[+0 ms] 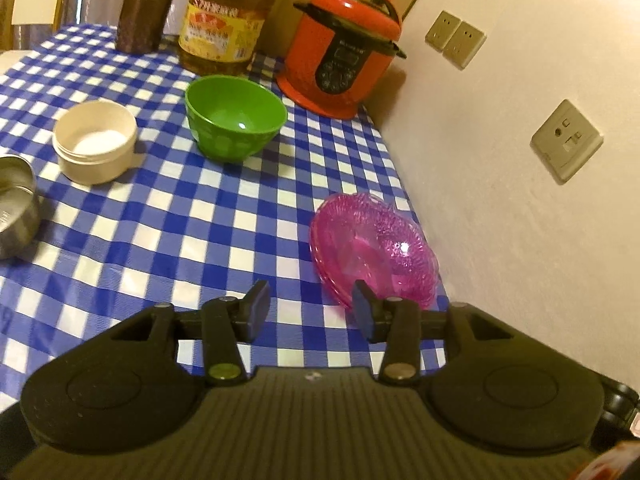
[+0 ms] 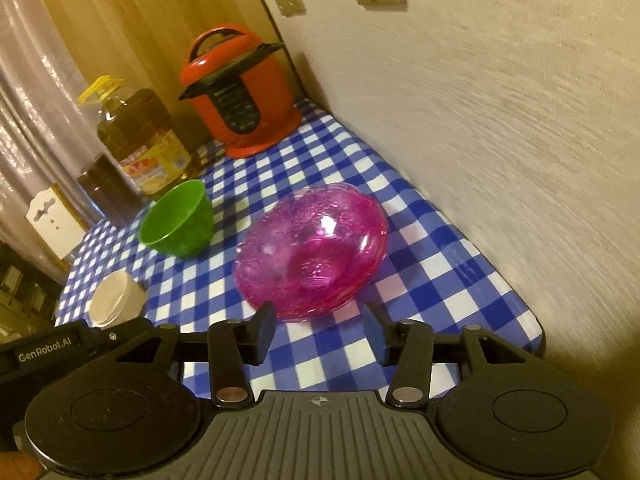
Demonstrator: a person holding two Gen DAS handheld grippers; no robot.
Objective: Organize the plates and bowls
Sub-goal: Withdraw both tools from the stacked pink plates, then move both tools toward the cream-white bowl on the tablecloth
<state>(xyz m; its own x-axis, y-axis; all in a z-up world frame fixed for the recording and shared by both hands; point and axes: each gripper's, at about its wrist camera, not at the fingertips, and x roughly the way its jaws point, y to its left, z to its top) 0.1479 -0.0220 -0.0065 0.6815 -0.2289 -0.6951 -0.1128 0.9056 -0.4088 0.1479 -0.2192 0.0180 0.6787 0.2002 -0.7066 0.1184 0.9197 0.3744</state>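
Observation:
A stack of pink see-through plates [image 1: 374, 250] lies on the blue-and-white checked table by the wall; it also shows in the right wrist view [image 2: 312, 252]. A green bowl [image 1: 236, 116] stands further back, also in the right wrist view [image 2: 178, 220]. A cream bowl [image 1: 94, 142] stands left of it and shows in the right wrist view [image 2: 116, 300]. A steel bowl [image 1: 14, 206] sits at the left edge. My left gripper [image 1: 310, 300] is open and empty, just before the pink plates. My right gripper [image 2: 320, 322] is open and empty, close in front of the pink plates.
A red pressure cooker [image 1: 344, 48] stands at the back by the wall. A large oil bottle [image 1: 228, 20] and a brown canister [image 1: 146, 8] stand beside it. The wall [image 1: 520, 140] with sockets runs along the table's right edge. My left gripper's body [image 2: 44, 350] shows at the right view's lower left.

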